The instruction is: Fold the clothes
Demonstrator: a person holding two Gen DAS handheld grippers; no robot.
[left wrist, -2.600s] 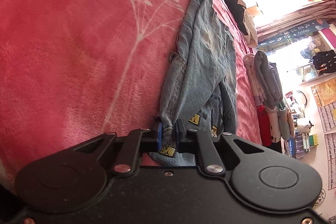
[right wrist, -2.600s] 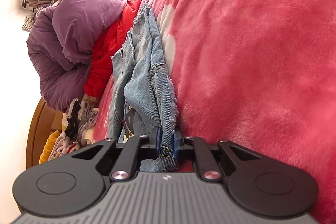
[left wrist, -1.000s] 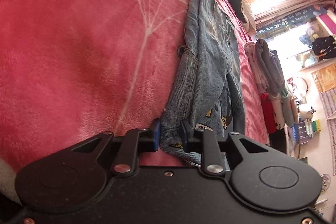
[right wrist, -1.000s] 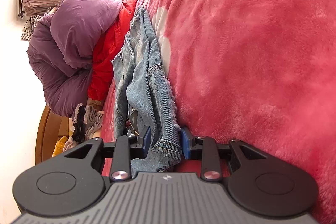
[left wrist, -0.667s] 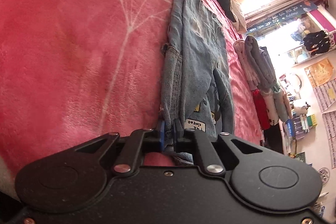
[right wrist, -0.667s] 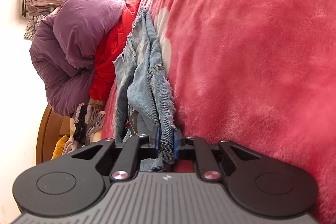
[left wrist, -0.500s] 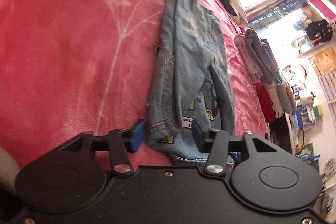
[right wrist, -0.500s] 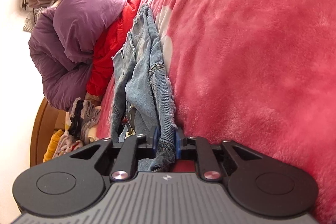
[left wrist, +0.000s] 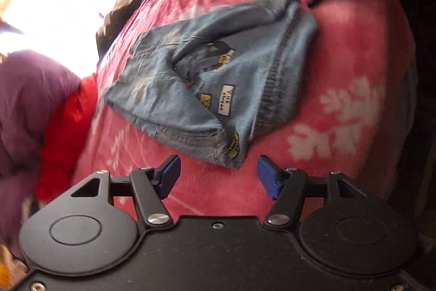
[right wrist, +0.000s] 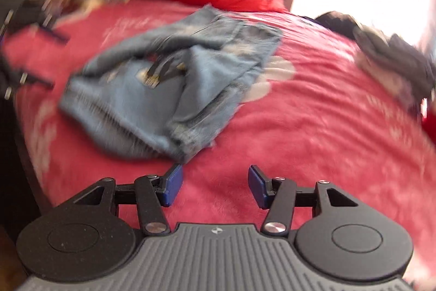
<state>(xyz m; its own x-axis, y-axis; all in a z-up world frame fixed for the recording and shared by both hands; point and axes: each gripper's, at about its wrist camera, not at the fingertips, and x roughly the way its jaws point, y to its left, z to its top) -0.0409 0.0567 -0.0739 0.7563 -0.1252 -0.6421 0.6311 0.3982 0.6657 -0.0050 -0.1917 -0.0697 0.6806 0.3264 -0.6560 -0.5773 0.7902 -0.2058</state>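
A bed covered by a pink fleece blanket (left wrist: 340,67) with white plant motifs is being shown, with a purple quilt (left wrist: 24,100) and a red garment (left wrist: 68,127) being kept heaped at one end and dark clothes (right wrist: 392,53) being left near the bright window side. A folded light-blue denim garment (left wrist: 218,78), bearing small yellow and white patches, is being left lying flat on the blanket, touched by neither tool. The left gripper (left wrist: 218,176) is being held just short of the denim's nearest corner with jaws spread wide and gripping nothing, while the right gripper (right wrist: 215,186) is likewise being held close by its hem, jaws parted and empty.
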